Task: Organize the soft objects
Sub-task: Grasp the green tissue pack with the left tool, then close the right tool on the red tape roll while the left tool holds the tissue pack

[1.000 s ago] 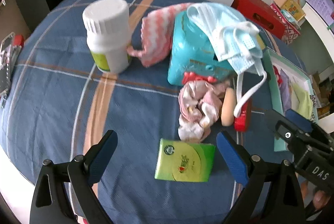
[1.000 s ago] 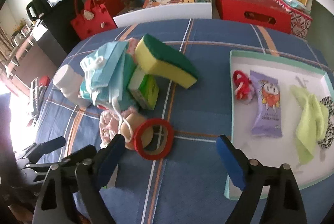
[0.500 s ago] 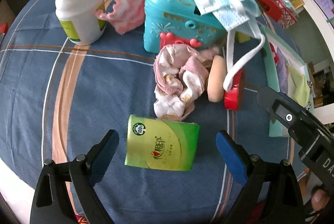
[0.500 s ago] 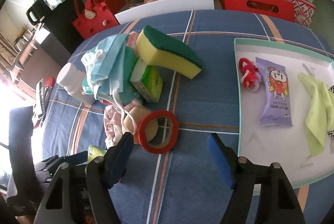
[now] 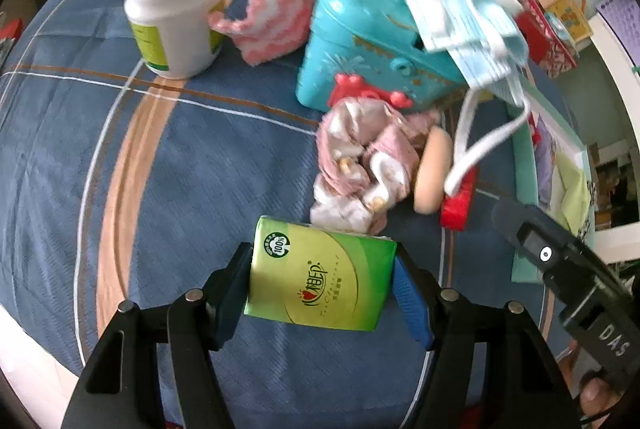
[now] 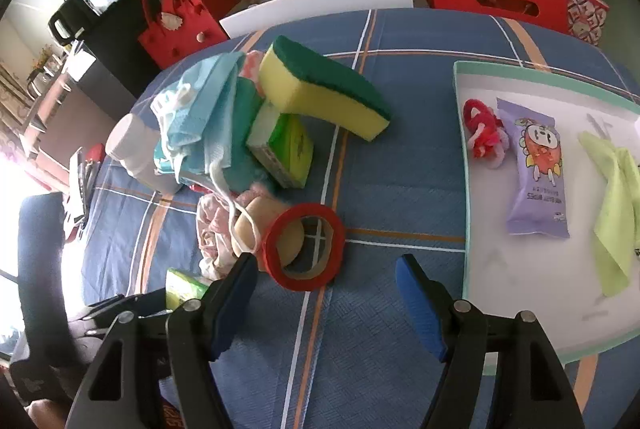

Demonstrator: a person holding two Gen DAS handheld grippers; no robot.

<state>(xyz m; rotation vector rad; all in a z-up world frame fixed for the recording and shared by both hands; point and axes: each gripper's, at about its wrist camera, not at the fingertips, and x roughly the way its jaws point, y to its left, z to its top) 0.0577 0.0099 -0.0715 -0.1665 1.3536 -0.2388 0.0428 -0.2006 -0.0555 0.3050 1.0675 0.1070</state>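
On the blue-clothed bench [image 5: 168, 165], green tissue pack [image 5: 320, 281] between closing left claw [image 5: 322, 291] pads, both apparently touching; right claw [image 6: 324, 303] apart, empty, near red tape roll [image 6: 304, 247]

Bright daylight, blown-out glare at the left edge of the right wrist view, soft shadows, strong fisheye curvature with dark vignetted corners, slight motion blur in the left wrist view
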